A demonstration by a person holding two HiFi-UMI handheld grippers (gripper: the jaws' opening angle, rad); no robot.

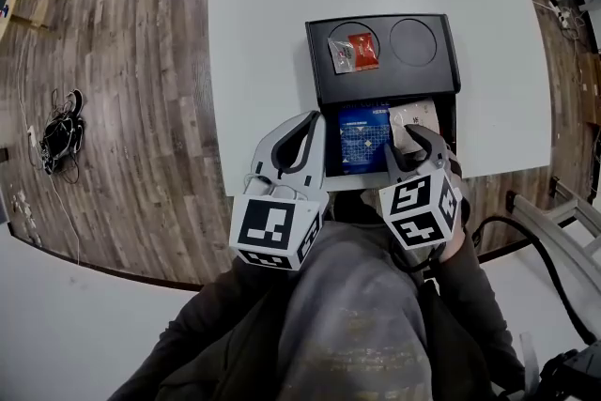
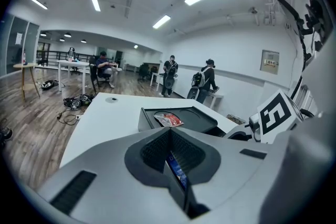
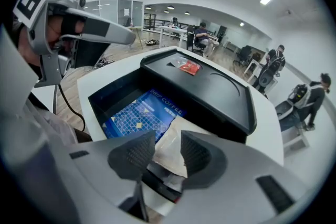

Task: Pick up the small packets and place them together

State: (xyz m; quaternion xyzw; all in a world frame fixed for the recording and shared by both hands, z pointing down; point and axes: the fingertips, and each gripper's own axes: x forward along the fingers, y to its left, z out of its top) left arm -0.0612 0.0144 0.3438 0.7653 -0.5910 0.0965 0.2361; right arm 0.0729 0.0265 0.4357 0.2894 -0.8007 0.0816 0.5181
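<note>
Now, tray (image 1: 441, 75): black, on the white table (image 1: 282, 14). It has two round hollows on top and an open well on the side nearest the person.
Left gripper (image 1: 315, 125) (image 2: 169, 131): held at the tray's near left corner and pointing away from the person. It is raised enough that its own view looks across the tray top into the room.
Left tongs: pressed together, tips meeting. A sliver of blue shows through the slot behind the tips.
Right gripper (image 1: 416, 141) (image 3: 167, 143): at the near right of the tray, tipped down into the well.
Right tongs: spread, nothing pinched. The beige packet (image 1: 411, 119) (image 3: 173, 131) lies below the gap.
Red packet (image 1: 363, 49) (image 3: 189, 66): in the tray's left hollow, touching a clear packet (image 1: 340, 56).
Blue packet (image 1: 362, 141) (image 3: 139, 115): flat in the left part of the well, just beside the beige one.
Writing: "DRIP COFFEE" in white on the blue packet, read in the right gripper view. Nothing is legible on the red, clear or beige packets.
Cubes: black-and-white square markers on each gripper.
</note>
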